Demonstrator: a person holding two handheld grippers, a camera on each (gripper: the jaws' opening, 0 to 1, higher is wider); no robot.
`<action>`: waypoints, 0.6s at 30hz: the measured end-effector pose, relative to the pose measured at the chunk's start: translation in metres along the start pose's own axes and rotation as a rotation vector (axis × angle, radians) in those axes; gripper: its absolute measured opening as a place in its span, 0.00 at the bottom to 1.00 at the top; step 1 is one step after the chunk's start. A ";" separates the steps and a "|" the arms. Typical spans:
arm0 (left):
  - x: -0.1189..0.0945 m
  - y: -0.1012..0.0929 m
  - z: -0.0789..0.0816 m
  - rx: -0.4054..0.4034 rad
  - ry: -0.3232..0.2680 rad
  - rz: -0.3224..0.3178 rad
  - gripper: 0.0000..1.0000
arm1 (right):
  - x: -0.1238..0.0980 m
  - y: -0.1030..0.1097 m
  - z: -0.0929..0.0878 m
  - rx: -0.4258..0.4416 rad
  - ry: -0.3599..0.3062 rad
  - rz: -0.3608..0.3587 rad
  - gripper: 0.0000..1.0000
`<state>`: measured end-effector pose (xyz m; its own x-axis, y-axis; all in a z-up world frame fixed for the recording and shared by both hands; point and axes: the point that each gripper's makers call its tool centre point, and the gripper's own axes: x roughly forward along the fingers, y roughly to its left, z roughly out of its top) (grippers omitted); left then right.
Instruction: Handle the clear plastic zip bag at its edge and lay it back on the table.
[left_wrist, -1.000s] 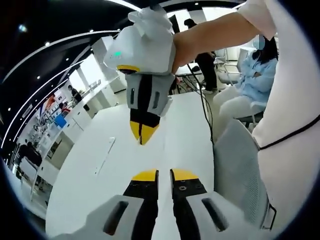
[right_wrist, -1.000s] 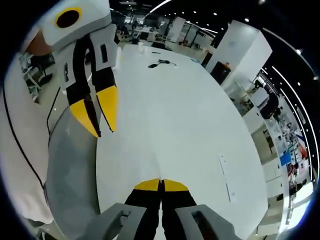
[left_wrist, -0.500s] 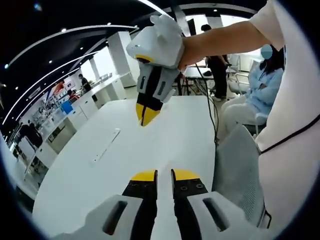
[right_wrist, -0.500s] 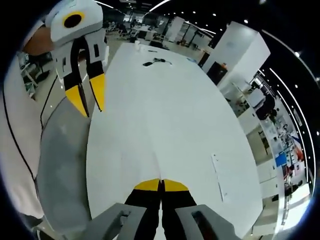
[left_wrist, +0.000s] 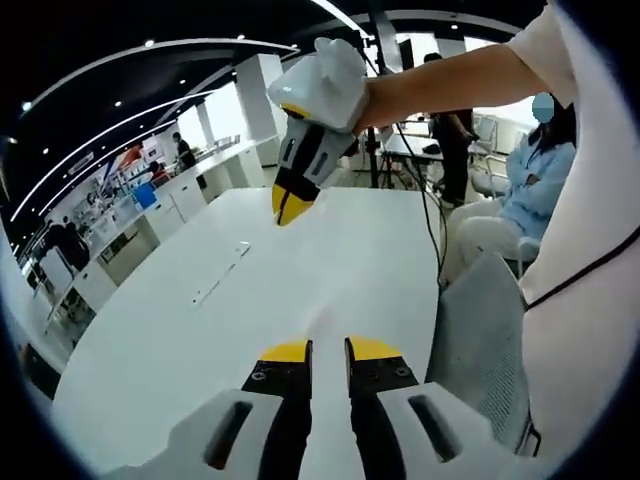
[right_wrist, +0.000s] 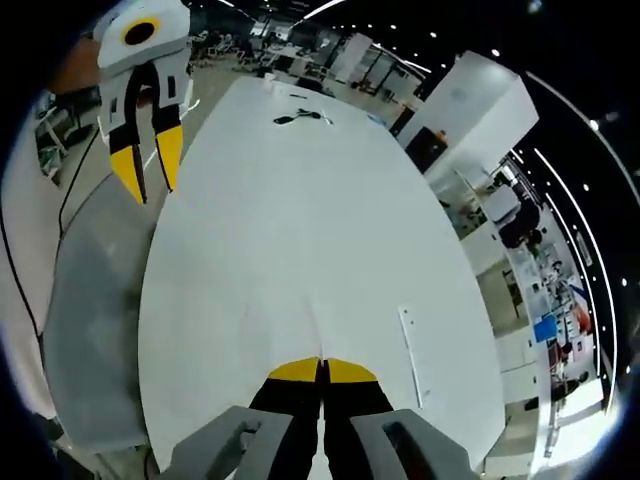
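The right claw (right_wrist: 322, 370) is clenched, its yellow tips pressed together over the white bench (right_wrist: 300, 230). A faint pale line runs on from those tips across the bench top. Whether that is the edge of the clear plastic zip bag pinched there I cannot tell, as the film itself cannot be made out. The left claw (left_wrist: 328, 350) is released, with a narrow gap between its tips, and points along the bench near its chair-side edge. In the left gripper view the right claw (left_wrist: 287, 208) hangs above the middle of the bench, tips down. It now looks smaller and further off than half a second ago. In the right gripper view the left claw (right_wrist: 146, 165) has likewise shrunk, so the two claws have drawn apart. It sits off the bench's near corner, above the grey chair (right_wrist: 90, 330). A thin slot (right_wrist: 413, 352) lies in the bench towards its far long edge, and a black cable (right_wrist: 300, 117) lies at its far end.
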<state>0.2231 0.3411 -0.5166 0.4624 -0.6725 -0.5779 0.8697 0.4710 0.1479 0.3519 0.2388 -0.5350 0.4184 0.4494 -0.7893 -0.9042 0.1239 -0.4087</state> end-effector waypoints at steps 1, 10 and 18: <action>0.000 0.001 -0.001 -0.006 0.001 0.002 0.11 | 0.001 -0.002 0.000 -0.005 0.000 -0.003 0.00; 0.002 0.011 -0.006 -0.060 -0.009 0.013 0.13 | 0.017 -0.030 -0.001 -0.029 -0.006 -0.051 0.00; 0.007 0.018 -0.013 -0.140 -0.031 0.013 0.21 | 0.037 -0.048 -0.008 -0.011 -0.016 -0.080 0.00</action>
<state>0.2395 0.3521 -0.5289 0.4806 -0.6821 -0.5512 0.8321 0.5532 0.0410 0.4118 0.2423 -0.5479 0.4874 0.4524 -0.7469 -0.8671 0.1500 -0.4750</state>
